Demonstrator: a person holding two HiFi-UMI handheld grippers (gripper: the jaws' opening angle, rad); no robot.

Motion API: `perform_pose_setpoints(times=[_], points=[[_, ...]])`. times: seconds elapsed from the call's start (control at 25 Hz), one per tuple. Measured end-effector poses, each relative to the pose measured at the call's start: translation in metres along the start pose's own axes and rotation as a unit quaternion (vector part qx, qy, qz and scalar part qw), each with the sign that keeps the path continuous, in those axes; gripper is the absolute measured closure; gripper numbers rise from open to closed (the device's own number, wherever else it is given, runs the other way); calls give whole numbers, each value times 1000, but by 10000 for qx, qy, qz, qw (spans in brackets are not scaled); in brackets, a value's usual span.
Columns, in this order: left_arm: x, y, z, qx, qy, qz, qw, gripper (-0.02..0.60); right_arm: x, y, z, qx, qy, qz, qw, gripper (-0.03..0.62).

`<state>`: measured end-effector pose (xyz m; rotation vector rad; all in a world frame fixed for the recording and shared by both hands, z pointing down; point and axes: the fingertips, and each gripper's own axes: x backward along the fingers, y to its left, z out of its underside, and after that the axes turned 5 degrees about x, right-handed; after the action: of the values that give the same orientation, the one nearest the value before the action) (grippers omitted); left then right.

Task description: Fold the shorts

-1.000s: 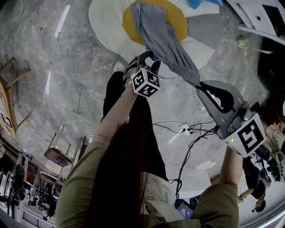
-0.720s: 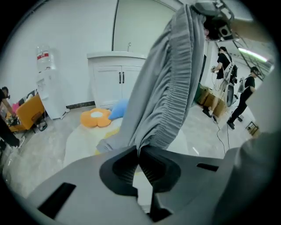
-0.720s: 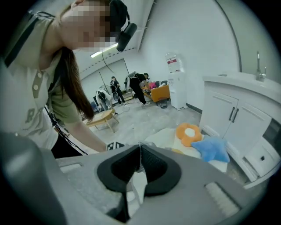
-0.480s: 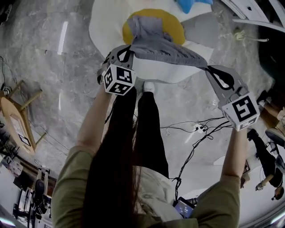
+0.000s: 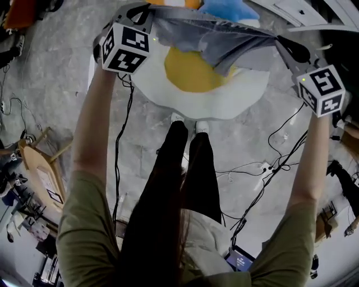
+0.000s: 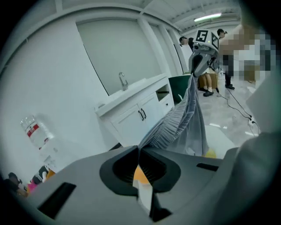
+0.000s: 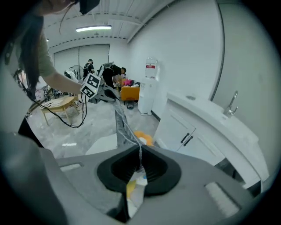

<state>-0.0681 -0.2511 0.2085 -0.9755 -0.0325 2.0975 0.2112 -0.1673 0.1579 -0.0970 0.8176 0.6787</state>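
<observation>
The grey shorts [image 5: 224,42] hang stretched by their gathered waistband between my two grippers, above the floor. My left gripper [image 5: 147,11] is at the top left of the head view, shut on one end of the waistband [image 6: 175,125]. At the upper right, my right gripper [image 5: 280,40] is shut on the other end. The left gripper view shows the cloth running from my left gripper [image 6: 138,149] up to the right gripper [image 6: 201,57]. The right gripper view shows my right gripper [image 7: 139,151] pinching the shorts [image 7: 120,123], a printed label hanging inside the jaws.
A white egg-shaped rug [image 5: 247,95] with a yellow middle lies on the grey floor under the shorts, with a blue cushion [image 5: 230,8] beyond it. Cables [image 5: 269,168] trail by my feet. A wooden stool [image 5: 39,162] stands at left. A white sink cabinet [image 6: 136,110] lines the wall.
My left gripper closed on the shorts' waistband. Both grippers then swung apart and away from me, lifting the shorts off the rug and pulling them out wide.
</observation>
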Motion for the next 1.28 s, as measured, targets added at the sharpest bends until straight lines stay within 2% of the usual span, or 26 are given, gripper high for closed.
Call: perform_pose_setpoints(times=[0.16, 0.28, 0.44, 0.6, 0.76, 0.92, 1.12, 1.28], points=[[28, 27, -47, -241, -429, -204, 9986, 568, 36, -15, -40, 416, -434, 291, 9978, 571], [40, 10, -40, -424, -438, -187, 9980, 568, 49, -3, -32, 480, -508, 345, 9970, 571], [32, -49, 32, -555, 98, 155, 9983, 568, 21, 48, 28, 403, -202, 187, 9988, 571], [15, -129, 118, -472, 791, 662, 9935, 568, -20, 110, 117, 321, 264, 45, 9991, 571], [5, -214, 211, -501, 1691, 1130, 9778, 568, -51, 176, 205, 170, 688, -317, 9970, 571], [12, -281, 277, -256, 2310, 1450, 9617, 568, -64, 238, 273, 429, 1158, -740, 9896, 571], [27, -346, 335, -234, 2902, 1799, 9396, 566, -70, 300, 336, 688, 1617, -1243, 9766, 571], [40, -377, 368, -208, 3220, 1935, 9265, 566, -77, 327, 361, 442, 1719, -1327, 9751, 571]])
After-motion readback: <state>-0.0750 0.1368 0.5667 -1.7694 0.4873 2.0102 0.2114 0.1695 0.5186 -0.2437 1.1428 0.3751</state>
